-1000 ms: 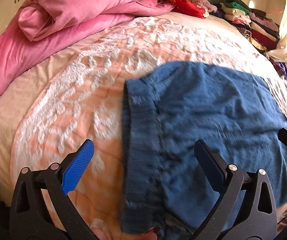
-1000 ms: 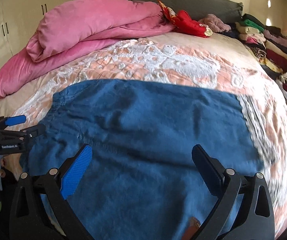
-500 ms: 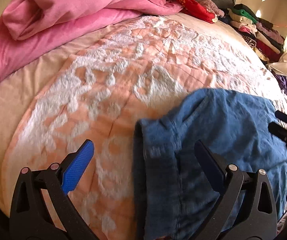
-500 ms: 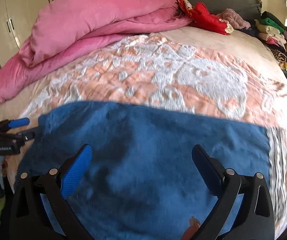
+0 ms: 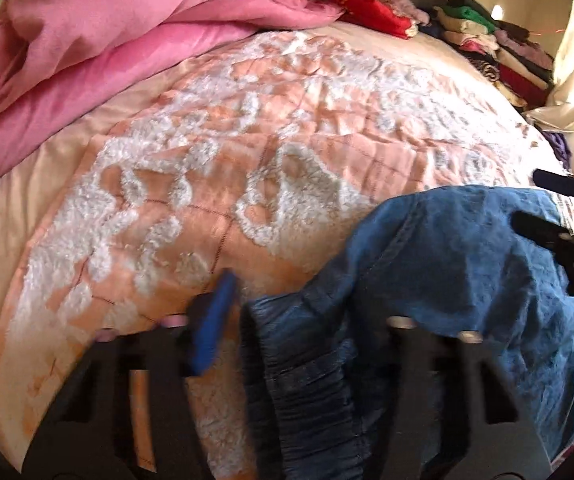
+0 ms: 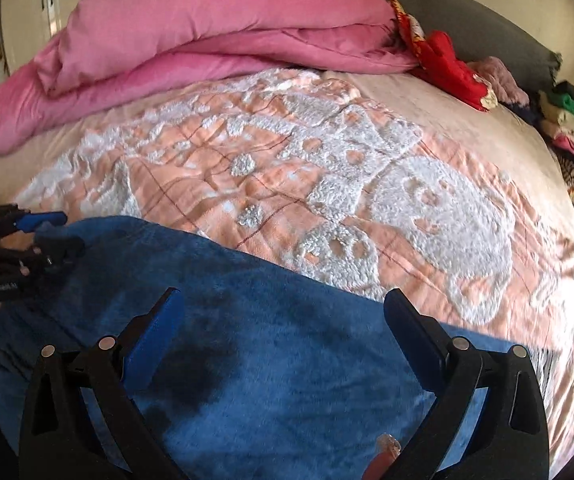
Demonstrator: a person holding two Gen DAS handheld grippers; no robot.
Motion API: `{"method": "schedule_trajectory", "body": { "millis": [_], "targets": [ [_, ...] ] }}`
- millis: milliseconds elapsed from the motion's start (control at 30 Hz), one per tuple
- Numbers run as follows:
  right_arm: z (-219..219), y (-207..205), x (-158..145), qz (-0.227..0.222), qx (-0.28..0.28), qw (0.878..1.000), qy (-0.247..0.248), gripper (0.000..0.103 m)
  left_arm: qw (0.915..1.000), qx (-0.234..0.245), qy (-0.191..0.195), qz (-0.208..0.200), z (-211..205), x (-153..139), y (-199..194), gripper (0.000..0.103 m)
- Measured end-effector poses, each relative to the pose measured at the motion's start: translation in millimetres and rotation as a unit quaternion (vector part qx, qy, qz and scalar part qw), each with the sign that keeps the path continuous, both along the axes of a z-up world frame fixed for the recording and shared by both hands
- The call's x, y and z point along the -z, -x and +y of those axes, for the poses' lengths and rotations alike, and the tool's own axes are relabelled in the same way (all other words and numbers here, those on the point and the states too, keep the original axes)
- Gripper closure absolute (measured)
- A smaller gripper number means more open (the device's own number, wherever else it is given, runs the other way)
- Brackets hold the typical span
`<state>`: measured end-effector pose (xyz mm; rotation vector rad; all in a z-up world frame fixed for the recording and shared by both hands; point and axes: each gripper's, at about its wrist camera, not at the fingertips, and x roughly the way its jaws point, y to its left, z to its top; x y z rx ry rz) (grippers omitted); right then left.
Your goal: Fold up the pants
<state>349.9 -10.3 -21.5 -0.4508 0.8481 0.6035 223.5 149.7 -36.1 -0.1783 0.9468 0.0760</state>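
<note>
The blue pants (image 6: 271, 360) are lying on the near part of the bed, on a peach quilted bedspread (image 5: 223, 184) with raised white tufted patterns. The cloth is soft and matte, with a gathered, ribbed waistband (image 5: 299, 368) and a stitched seam curving up over a raised fold.

The left gripper (image 5: 287, 312) is motion-blurred: its jaws have just been closing, and the waistband is sitting between them. Whether the pads are already pressing on the cloth cannot be told. The blue-padded finger (image 5: 213, 324) is standing just beside the waistband's edge. The right gripper (image 6: 283, 320) is holding its 2 fingers wide apart over the flat middle of the pants, gripping nothing.

Beyond the far edge of the pants the bedspread is running open and bare up to a folded pink duvet (image 6: 215, 28), a red cloth (image 6: 451, 68) and a stack of folded clothes (image 5: 499, 48) along the far side.

The left wrist view is showing the waistband gathers and the bunched fold — the right wrist view is showing the long straight far edge of the pants and the left gripper from the side, at the garment's corner.
</note>
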Motion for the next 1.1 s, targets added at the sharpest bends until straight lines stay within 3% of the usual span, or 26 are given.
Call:
{"method": "schedule_trajectory", "body": {
  "millis": [500,533,600,633,700,800,900,1100],
  "targets": [
    [36,3,12,-0.031,-0.093,0.993,0.063,0.007,0.9935,0.037,-0.060,-0.089,-18,-45,39,0.075],
    [40,4,15,-0.032,-0.102,0.992,0.068,0.011,0.9932,0.038,-0.061,-0.091,-19,-45,40,0.075],
    [44,5,18,-0.023,-0.114,0.991,0.069,0.037,0.9928,0.044,-0.063,-0.093,-22,-45,40,0.075],
    [47,6,20,-0.014,-0.121,0.990,0.066,0.042,0.9925,0.046,-0.064,-0.093,-23,-45,41,0.075],
    [49,9,22,0.001,-0.129,0.990,0.054,0.063,0.9922,0.048,-0.068,-0.092,-23,-44,41,0.075],
    [43,15,18,0.003,-0.124,0.992,0.029,0.081,0.9919,0.047,-0.073,-0.092,-22,-43,41,0.075],
    [32,23,9,-0.006,-0.113,0.994,0.005,0.092,0.9920,0.043,-0.073,-0.093,-18,-43,43,0.074],
    [1,54,-17,-0.019,-0.090,0.994,-0.053,0.095,0.9896,0.054,-0.086,-0.101,-23,-46,51,0.074]
  ]
}}
